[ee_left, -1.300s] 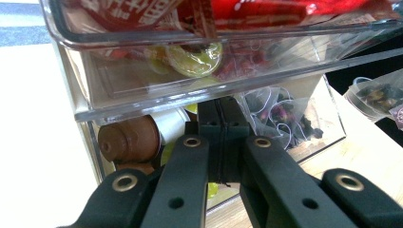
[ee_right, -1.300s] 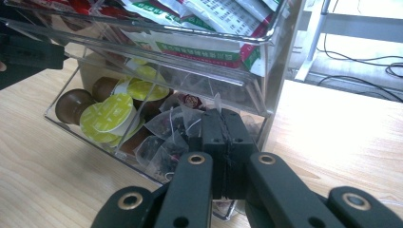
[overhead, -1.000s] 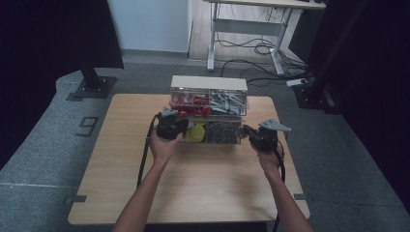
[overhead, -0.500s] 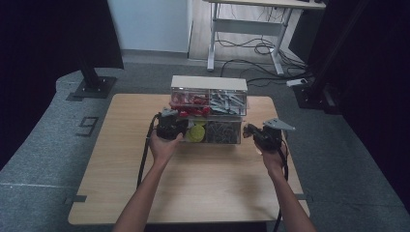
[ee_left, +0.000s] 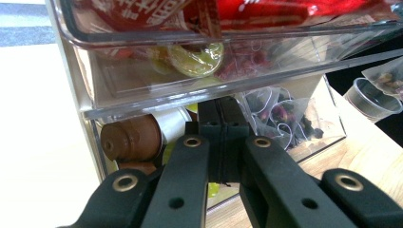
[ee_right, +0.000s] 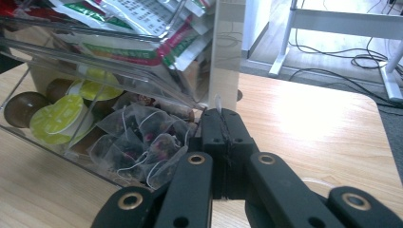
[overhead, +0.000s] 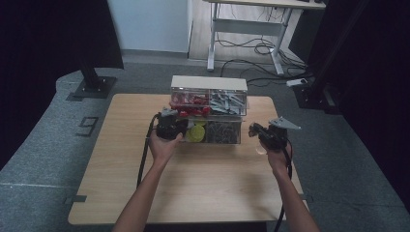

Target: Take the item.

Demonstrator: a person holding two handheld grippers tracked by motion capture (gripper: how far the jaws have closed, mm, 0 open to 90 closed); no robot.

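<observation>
glossy clear plastic organizer (overhead: 227, 130) (matt black fingers (ee_right: 221, 137)) on smooth wood table (overhead: 203, 179).

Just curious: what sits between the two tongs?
In the high view, the clear lower drawer, holding yellow capsules and tea bags, lies between the left tongs and right tongs.

A light wooden tabletop (overhead: 193, 193) stands on grey carpet (overhead: 43, 159). Behind it, a white desk frame (overhead: 251, 36) stands over tangled black cables (overhead: 256, 48), with a black stand base (overhead: 92, 87) at left.
</observation>
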